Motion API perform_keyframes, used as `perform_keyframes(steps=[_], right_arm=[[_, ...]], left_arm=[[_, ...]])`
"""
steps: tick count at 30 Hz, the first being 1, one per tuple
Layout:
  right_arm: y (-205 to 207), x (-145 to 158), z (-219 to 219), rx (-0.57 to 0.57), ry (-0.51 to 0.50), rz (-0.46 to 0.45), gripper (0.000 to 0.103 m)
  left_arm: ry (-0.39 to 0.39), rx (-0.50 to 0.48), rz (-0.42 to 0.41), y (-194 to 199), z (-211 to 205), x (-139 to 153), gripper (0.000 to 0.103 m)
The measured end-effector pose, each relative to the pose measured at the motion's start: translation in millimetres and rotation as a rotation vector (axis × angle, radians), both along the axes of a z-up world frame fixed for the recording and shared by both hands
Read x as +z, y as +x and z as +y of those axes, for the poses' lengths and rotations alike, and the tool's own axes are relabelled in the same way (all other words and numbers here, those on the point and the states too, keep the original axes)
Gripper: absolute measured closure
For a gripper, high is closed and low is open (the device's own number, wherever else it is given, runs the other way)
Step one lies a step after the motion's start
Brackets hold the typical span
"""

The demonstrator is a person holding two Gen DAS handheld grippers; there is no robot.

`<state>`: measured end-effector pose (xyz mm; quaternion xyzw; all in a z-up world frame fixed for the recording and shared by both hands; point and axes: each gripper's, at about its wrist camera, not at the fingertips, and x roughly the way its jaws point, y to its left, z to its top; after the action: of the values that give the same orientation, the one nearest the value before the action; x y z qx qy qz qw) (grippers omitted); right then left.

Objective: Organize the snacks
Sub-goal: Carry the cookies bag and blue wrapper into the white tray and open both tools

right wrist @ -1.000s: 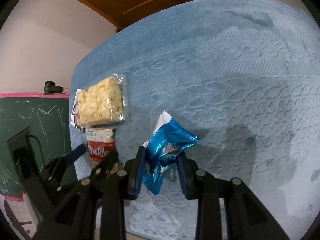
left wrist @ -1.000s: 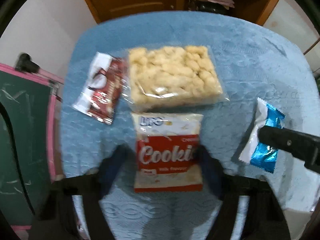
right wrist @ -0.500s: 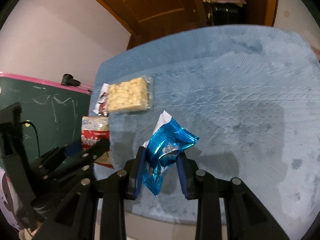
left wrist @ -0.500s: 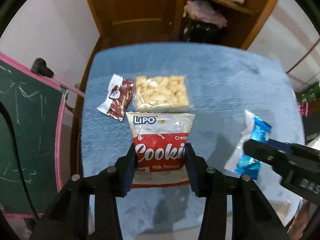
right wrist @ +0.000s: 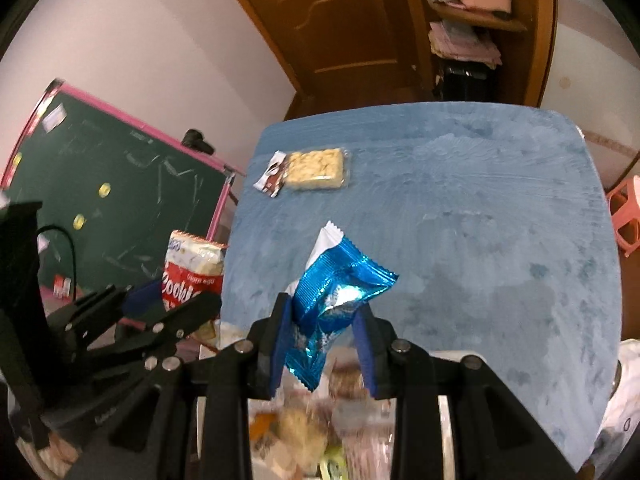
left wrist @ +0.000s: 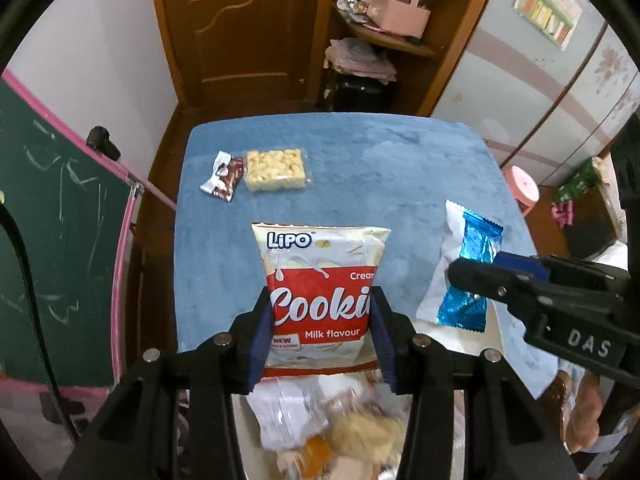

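Left gripper (left wrist: 320, 320) clamps the cookie bag (left wrist: 322, 296), long axis upright; right gripper (right wrist: 322, 334) clamps the blue packet (right wrist: 336, 300). Both hang directly above the snack bin (right wrist: 446, 364), off the table's (right wrist: 460, 200) near edge.

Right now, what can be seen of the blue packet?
The blue packet is a shiny metallic-blue foil wrapper with a white back or flap showing behind it and crimped, zigzag ends. It is crumpled at the middle, where the right hand-held gripper is shut on it, pads pressing both sides. It is held tilted in the air above the blue table, touching nothing else. Its print is unreadable.
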<state>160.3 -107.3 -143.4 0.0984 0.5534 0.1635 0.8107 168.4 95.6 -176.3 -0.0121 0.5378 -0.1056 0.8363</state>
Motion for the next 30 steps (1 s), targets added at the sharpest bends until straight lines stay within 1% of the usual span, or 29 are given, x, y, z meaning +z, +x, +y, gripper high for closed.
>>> perform_keyframes(steps=[3,8,11,13,16,17,18,19,21,23,30], right_arm=[[-33,6,3,0.023,-0.022,-0.011,0.072],[-72,3,12,0.052,-0.101,-0.01,0.072],[-86,-3,13,0.058,-0.13,0.009,0.072],[-92,-10,14,0.053,-0.14,0.032,0.07],[-98,-18,16,0.053,-0.177,0.059,0.069],[-99,-21,18,0.058,-0.187,0.07,0.068],[-102,-23,19,0.062,-0.195,0.077,0.065],[-103,-25,20,0.06,-0.202,0.081,0.057],[-107,-27,20,0.052,-0.204,0.083,0.046],[-110,-27,19,0.04,-0.197,0.08,0.044],[-114,-26,20,0.02,-0.17,0.087,0.044]], left_arm=[[-0.005,0.006,-0.01,-28,2,4,0.059],[-0.002,0.021,0.002,-62,10,-1,0.059],[0.009,0.016,0.009,-75,11,-7,0.059],[0.035,0.006,0.008,-83,9,-11,0.059],[0.041,-0.009,0.024,-89,7,-19,0.058],[0.039,-0.015,0.034,-91,6,-21,0.055],[0.04,-0.017,0.045,-92,6,-24,0.052],[0.035,-0.021,0.057,-93,5,-25,0.048],[0.017,-0.02,0.074,-95,6,-26,0.028],[0.007,-0.008,0.066,-98,8,-24,0.025],[0.002,0.01,0.047,-100,14,-15,0.025]])
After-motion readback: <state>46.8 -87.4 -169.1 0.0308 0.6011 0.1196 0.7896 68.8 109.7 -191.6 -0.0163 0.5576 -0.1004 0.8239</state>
